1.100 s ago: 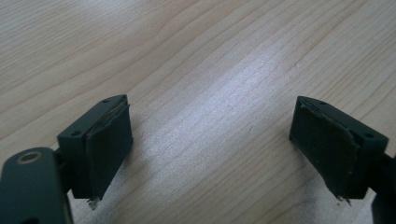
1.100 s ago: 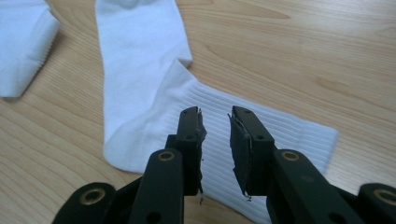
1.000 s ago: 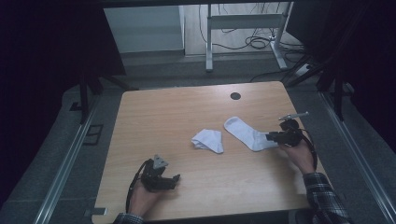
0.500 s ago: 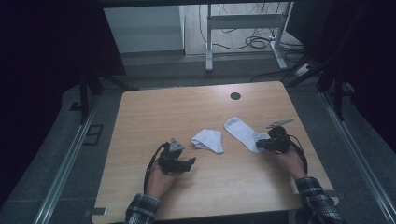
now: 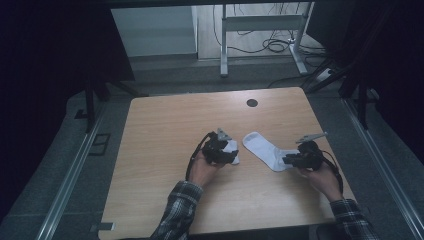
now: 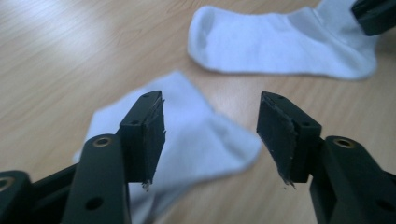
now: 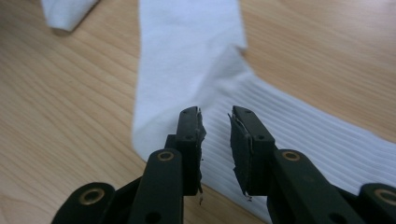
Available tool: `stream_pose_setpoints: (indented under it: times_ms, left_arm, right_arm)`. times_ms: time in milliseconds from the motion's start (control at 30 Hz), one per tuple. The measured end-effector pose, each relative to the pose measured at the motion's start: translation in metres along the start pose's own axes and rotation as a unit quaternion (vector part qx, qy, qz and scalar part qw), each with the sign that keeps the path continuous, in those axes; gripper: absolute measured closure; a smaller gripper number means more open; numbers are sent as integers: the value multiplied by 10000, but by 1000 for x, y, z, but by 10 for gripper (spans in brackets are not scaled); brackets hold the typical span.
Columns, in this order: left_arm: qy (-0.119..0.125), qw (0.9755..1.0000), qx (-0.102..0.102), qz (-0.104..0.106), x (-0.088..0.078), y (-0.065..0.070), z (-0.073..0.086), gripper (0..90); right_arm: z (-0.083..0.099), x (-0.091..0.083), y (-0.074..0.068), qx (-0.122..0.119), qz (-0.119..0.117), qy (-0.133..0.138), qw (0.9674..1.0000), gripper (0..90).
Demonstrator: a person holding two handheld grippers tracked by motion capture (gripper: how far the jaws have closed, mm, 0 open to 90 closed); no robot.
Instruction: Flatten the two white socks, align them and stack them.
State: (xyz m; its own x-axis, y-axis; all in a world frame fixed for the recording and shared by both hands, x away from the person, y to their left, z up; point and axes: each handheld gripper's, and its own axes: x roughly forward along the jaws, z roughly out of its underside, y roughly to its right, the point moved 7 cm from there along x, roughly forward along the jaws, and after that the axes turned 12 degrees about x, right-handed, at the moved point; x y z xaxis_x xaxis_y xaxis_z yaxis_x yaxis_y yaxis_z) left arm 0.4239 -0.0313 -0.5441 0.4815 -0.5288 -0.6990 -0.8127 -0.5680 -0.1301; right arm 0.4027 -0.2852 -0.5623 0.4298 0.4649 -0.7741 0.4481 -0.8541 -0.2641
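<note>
High view, plain white socks (image 5: pixel 266 150), unmarked table (image 5: pixel 165 125)

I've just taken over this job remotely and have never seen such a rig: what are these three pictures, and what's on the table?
No robot here: a person holds a hand-held gripper in each hand. The high view looks down on the wooden table. The other two come from cameras riding on the grippers, looking along their black jaws. Two white socks lie there: a folded sock and a flat sock. The left hand-held gripper hovers over the folded sock, its jaws just been closing but apart, nothing gripped. The right hand-held gripper sits at the flat sock's ribbed cuff, jaws narrowly apart; a grip isn't clear.
</note>
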Motion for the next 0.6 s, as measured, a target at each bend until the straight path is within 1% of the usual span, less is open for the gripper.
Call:
stream_pose_setpoints:
  times_ms: [33, 100, 133, 200, 267, 300, 367, 433, 500, 567, 600]
  left_arm:
    - [-44, 10000, 18, -8, 6, -1, -4, 450]
    - [-26, 10000, -16, 10, 19, -3, -12, 466]
    - [-26, 10000, -25, 18, 24, -4, -16, 497]
    - [-50, 10000, 0, -23, 35, -6, -22, 520]
    - [-76, 10000, -33, -33, 44, -8, -28, 535]
    - [-103, 9999, -29, -76, 48, -9, -30, 544]
    - [-145, 9998, -74, -81, 56, -11, -33, 554]
    - [-184, 9997, -119, -109, 64, -11, -34, 566]
    - [-235, 9995, -128, -147, 70, -12, -36, 568]
    - [-371, 9990, -89, -230, 75, -14, -35, 573]
    - [-407, 9988, -111, -236, 78, -14, -35, 580]
  right_arm:
    - [0, -3, 4, 6, 43, 26, 10000, 718]
    - [0, -9, 12, 76, 101, 76, 9999, 719]
    - [0, -12, 16, 109, 158, 91, 9998, 721]
    - [1, -18, 25, 126, 295, 130, 9994, 725]
    - [3, -23, 34, 204, 393, 178, 9989, 727]
    - [3, -26, 38, 238, 455, 209, 9985, 726]
    - [4, -28, 46, 266, 527, 237, 9980, 708]
    - [6, -29, 51, 322, 628, 255, 9972, 682]
    - [9, -28, 54, 368, 655, 249, 9969, 662]
    - [12, -26, 57, 328, 784, 222, 9961, 648]
    - [13, -26, 58, 304, 831, 207, 9959, 641]
